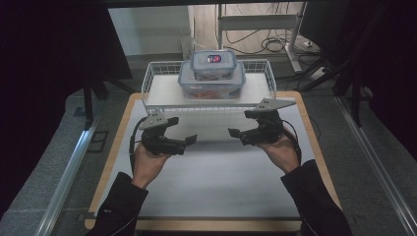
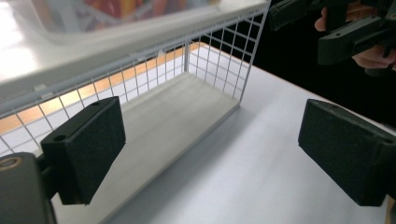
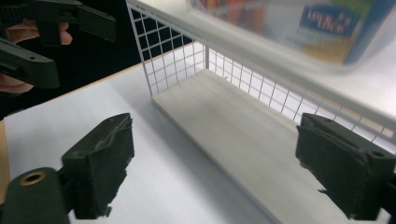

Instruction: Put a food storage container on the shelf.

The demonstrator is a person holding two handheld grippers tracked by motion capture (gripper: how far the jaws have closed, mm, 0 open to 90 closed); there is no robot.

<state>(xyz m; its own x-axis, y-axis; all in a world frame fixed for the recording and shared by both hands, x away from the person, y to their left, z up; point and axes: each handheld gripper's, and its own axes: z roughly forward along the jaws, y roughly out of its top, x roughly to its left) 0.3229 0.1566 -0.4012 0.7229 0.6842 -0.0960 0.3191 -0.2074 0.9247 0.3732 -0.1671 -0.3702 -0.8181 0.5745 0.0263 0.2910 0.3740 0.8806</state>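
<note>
A white wire rack stands at the far side of the table. On its top shelf sits a large clear box with a blue lid, and a smaller one is stacked on that. My left gripper hovers just in front of the rack's left end, open and with nothing between its pads. My right gripper is open and bare in front of the right end. The left gripper view looks between its jaws under the rack's mesh. The right gripper view faces the lower shelf, with the box blurred above.
A white mat covers the wooden table in front of the rack. Metal rails run along both sides of the table. Behind it are dark curtains, a desk frame and cables on the floor.
</note>
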